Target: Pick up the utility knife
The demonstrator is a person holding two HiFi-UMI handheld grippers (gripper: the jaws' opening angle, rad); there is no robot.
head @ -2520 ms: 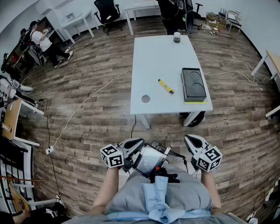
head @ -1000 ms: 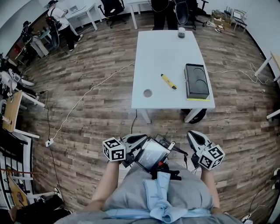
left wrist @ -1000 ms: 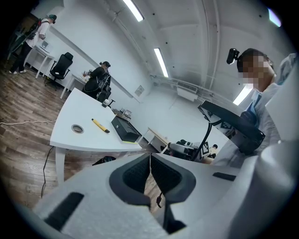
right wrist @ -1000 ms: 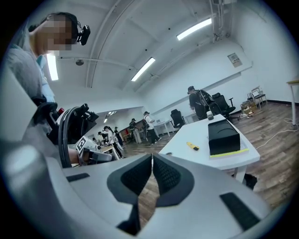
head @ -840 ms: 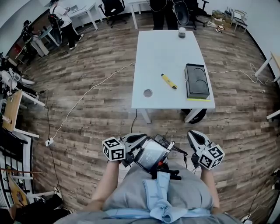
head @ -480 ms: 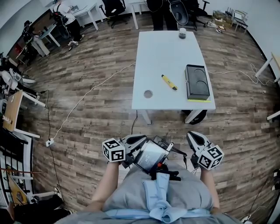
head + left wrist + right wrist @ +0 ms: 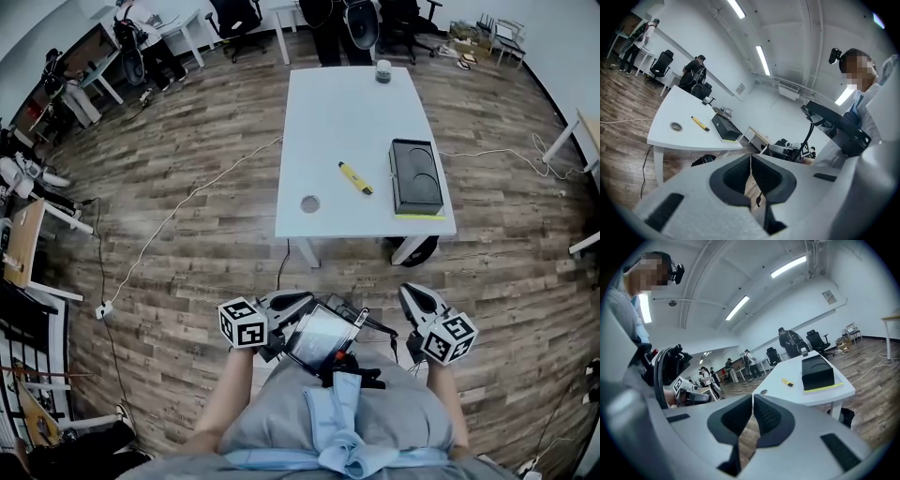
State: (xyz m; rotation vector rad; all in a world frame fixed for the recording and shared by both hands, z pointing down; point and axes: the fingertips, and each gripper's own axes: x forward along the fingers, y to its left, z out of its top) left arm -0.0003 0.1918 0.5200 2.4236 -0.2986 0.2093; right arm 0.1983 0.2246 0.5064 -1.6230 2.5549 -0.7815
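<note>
With both the left gripper point(image 7: 302, 302) and the right gripper point(image 7: 410, 293) held empty, jaws pressed together, the approach is judged pending: the yellow utility knife point(image 7: 355, 179), laid on the white table point(image 7: 333, 103) well apart at twelve o'clock, at nine o'clock of the black case point(image 7: 415, 176), must be walked to and the jaws parted.

The table point(image 7: 337, 112) is smooth and matt, the floor point(image 7: 187, 244) grained wood planks.
</note>
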